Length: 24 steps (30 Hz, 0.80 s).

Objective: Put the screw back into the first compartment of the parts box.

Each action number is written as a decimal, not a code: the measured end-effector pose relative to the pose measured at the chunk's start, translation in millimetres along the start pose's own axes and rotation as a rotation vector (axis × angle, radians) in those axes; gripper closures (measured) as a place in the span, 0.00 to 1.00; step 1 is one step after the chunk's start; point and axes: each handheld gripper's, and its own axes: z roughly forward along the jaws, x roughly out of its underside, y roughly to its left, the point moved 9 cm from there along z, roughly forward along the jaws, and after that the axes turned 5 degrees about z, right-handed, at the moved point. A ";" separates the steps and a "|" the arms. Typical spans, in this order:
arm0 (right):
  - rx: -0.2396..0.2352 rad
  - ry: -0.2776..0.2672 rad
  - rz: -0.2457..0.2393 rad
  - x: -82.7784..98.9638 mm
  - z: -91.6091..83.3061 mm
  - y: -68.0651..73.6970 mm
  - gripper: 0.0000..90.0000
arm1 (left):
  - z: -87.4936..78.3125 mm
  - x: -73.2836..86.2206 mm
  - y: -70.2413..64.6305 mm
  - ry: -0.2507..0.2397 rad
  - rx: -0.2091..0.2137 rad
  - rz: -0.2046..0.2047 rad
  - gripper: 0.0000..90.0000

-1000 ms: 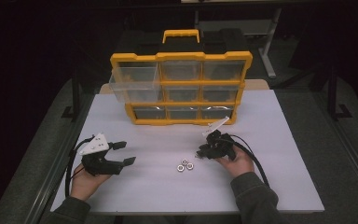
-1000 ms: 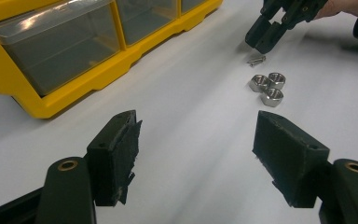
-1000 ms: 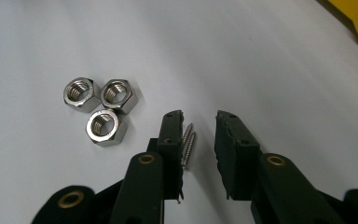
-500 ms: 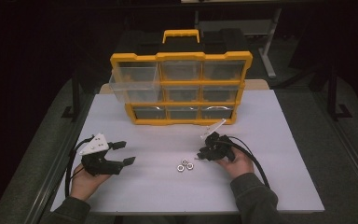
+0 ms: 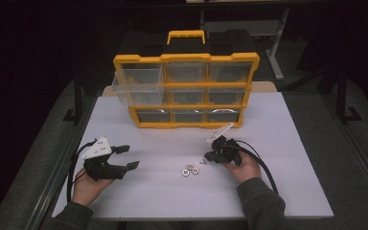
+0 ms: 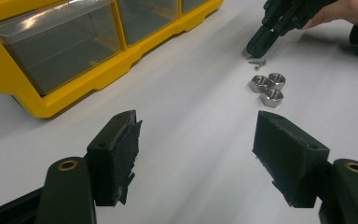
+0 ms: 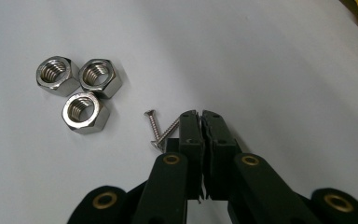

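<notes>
**Right tool closes beside two screws**

Since the earlier frame the right tool [image 7: 200, 116] has been closing its jaws; now they meet pad to pad, tips lowered to the table, with nothing visibly clamped between them. Both hands have kept their places.

The white table [image 5: 292, 143] carries a yellow plastic organiser with clear drawers [image 5: 187, 91] at its far side; its top-left drawer [image 5: 139, 86] stands pulled out. The left tool [image 6: 196, 154] rests near the table's left edge, jaws wide apart and empty, pointing towards the small parts.

Three steel hex nuts [image 7: 79, 88] lie clustered together, touching, in the middle of the table. Two small steel countersunk screws [image 7: 156, 130] lie crossed just beside the right tool's tips, between that tool and the nuts; one screw's point reaches the left pad.
</notes>
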 end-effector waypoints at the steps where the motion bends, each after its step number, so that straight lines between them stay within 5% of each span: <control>1: -0.002 0.000 0.000 0.0 0.0 -0.3 0.95 | 0.3 0.3 -0.2 0.001 0.002 -0.004 0.34; 11: -0.081 -0.026 0.046 -5.2 -7.4 3.4 0.96 | 0.5 1.0 -0.5 0.001 0.004 -0.016 0.33; 24: -0.179 -0.121 0.037 -41.0 -58.9 4.0 0.95 | 1.3 0.3 -0.6 -0.009 0.014 -0.030 0.33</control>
